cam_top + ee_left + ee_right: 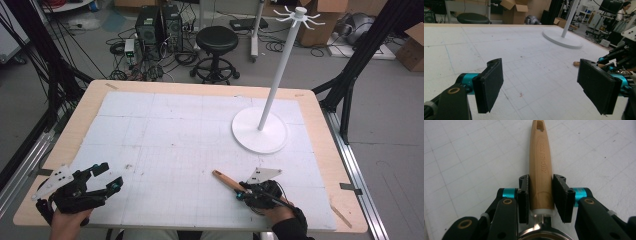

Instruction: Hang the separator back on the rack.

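Holding a two-jaw tool in each hand, we are working at the near edge of the white gridded board (pixel 165 135) that covers the wooden table (pixel 90 100). Our right gripper (pixel 541 196) is pinching a wooden handle (pixel 541 167) near its butt end, both black pads (pixel 560 192) pressing against its sides. The handle is bearing embossed lettering and has a hanging hole near its far tip; at the near end it is meeting a white collar and a rounded metal part (pixel 541 232), most of which is cut off by the picture's edge, so we cannot tell what kind of utensil it is. In the high view that handle (pixel 226 180) is lying low over the board at front right, pointing away to the left from the right gripper (pixel 242 194).

Our left gripper (pixel 109 177) is resting at the front left corner, well apart from the utensil, its jaws spread wide with nothing between them. Its own view is showing both pads (pixel 490 83) open over bare board, with the right gripper (pixel 616 62) and the handle's tip (pixel 576 63) off to the side.

Farther back on the right, a white stand (pixel 260 131) with a round base, a tall thin pole and hooks on top is standing upright. Beyond the table, a black stool (pixel 216 42) is sitting on the floor.
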`<action>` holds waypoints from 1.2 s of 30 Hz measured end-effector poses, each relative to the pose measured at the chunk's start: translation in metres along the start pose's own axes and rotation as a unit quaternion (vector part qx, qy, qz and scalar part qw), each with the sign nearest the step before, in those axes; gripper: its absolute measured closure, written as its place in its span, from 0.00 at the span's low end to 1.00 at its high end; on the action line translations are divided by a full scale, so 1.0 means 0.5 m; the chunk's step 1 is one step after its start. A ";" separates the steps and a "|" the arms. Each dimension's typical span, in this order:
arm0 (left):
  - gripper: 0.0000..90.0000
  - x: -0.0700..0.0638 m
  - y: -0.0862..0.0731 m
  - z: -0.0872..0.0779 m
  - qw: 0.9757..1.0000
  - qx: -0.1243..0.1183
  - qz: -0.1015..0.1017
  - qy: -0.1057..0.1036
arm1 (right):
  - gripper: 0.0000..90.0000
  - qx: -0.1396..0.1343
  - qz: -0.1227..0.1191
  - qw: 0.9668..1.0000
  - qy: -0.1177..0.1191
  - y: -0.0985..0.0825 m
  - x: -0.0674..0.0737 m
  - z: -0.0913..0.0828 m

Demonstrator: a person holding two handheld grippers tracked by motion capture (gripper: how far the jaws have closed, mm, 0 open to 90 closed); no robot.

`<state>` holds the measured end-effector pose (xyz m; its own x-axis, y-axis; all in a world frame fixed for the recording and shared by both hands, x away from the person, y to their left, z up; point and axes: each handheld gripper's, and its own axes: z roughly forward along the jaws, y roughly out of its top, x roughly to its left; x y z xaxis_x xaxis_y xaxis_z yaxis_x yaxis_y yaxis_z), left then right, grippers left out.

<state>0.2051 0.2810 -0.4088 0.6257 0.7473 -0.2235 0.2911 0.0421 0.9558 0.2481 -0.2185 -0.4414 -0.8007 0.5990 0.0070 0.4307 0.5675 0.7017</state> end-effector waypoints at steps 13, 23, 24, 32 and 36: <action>0.24 -0.001 0.000 0.000 1.000 0.001 0.000 0.000 | 0.77 0.019 -0.017 1.000 -0.004 0.010 0.006 -0.002; 0.24 0.000 0.000 0.001 1.000 0.002 0.001 0.001 | 0.77 -0.015 0.008 1.000 0.020 0.013 -0.004 -0.026; 0.24 0.000 0.000 0.000 1.000 0.002 0.001 0.001 | 0.77 -0.017 0.011 1.000 0.022 0.012 -0.004 -0.028; 0.24 0.000 0.000 0.000 1.000 0.003 0.001 0.000 | 0.78 -0.046 0.023 0.998 0.030 0.009 -0.009 -0.053; 0.24 -0.001 0.000 0.001 1.000 0.003 0.003 0.000 | 0.78 -0.070 0.025 0.997 0.027 0.012 -0.011 -0.067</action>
<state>0.2052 0.2803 -0.4088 0.6280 0.7470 -0.2184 0.2926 0.0334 0.9556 0.2409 -0.2372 -0.4135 -0.8020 0.5918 0.0805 0.4123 0.4510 0.7916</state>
